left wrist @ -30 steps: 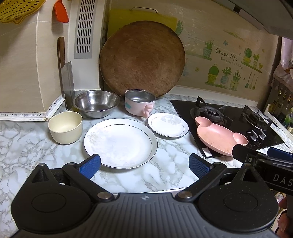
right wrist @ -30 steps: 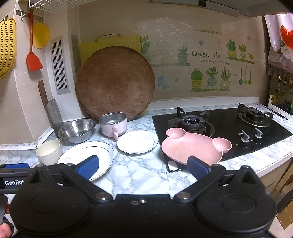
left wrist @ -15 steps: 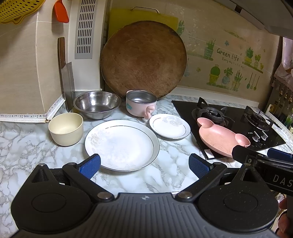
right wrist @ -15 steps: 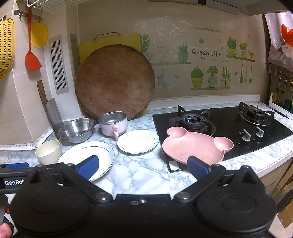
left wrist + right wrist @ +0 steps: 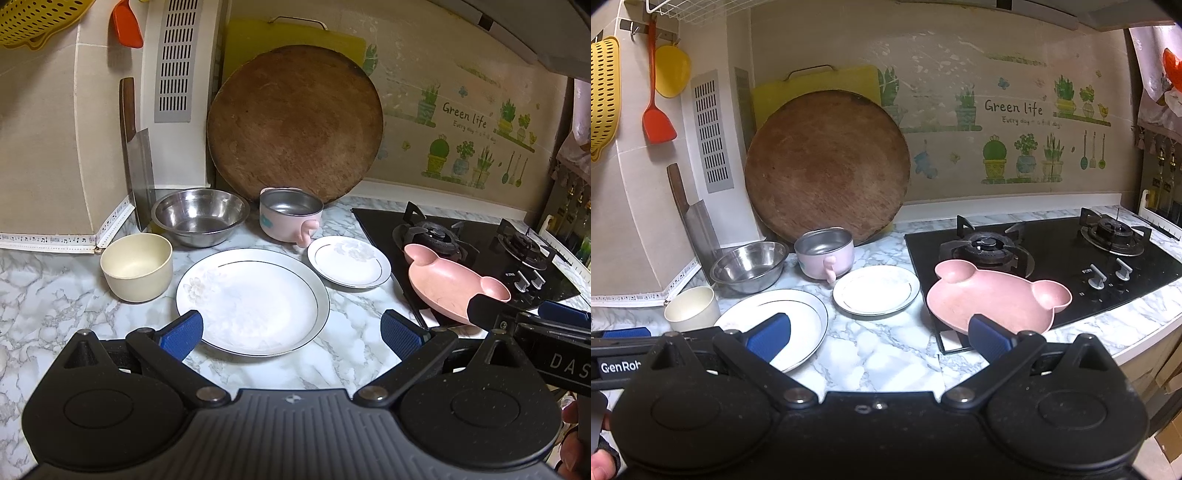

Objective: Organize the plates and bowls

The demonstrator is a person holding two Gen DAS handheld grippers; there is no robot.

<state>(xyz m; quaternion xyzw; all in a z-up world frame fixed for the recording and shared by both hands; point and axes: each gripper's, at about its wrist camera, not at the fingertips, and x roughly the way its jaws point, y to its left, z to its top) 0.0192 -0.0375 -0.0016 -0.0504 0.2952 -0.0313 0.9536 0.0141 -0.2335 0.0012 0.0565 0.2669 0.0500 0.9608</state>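
Left wrist view: the left tool (image 5: 291, 332), its blue pads spread wide and holding nothing, hangs over the near edge of the marble tabletop (image 5: 55, 288), having edged slightly forward and to the right over the past second, so the crockery now sits a little further left in its view. Between its pads lies the large white plate (image 5: 252, 301). A cream bowl (image 5: 136, 266) stands just to the plate's left, a steel bowl (image 5: 201, 216) and a pink handled cup (image 5: 290, 218) behind it, and a small white plate (image 5: 349, 261) to its right. The pink bear-shaped plate (image 5: 448, 284) rests on the corner of the black gas hob (image 5: 480, 236), partly behind the other tool's tip.

Right wrist view: the right tool (image 5: 879, 336), likewise wide and empty, has drifted only a touch toward the hob (image 5: 1052, 251). One pad overlaps the large plate (image 5: 805, 317) in the picture and the other the bear-shaped plate (image 5: 993, 295), though neither appears to touch. The small plate (image 5: 876, 290), pink cup (image 5: 824, 253), steel bowl (image 5: 750, 264) and cream bowl (image 5: 690, 308) stand apart, unstacked.

Every dish lies where it did a second ago. Only the approach has advanced; judged from this, sorting has yet to begin, with the large plate the likeliest first pick.
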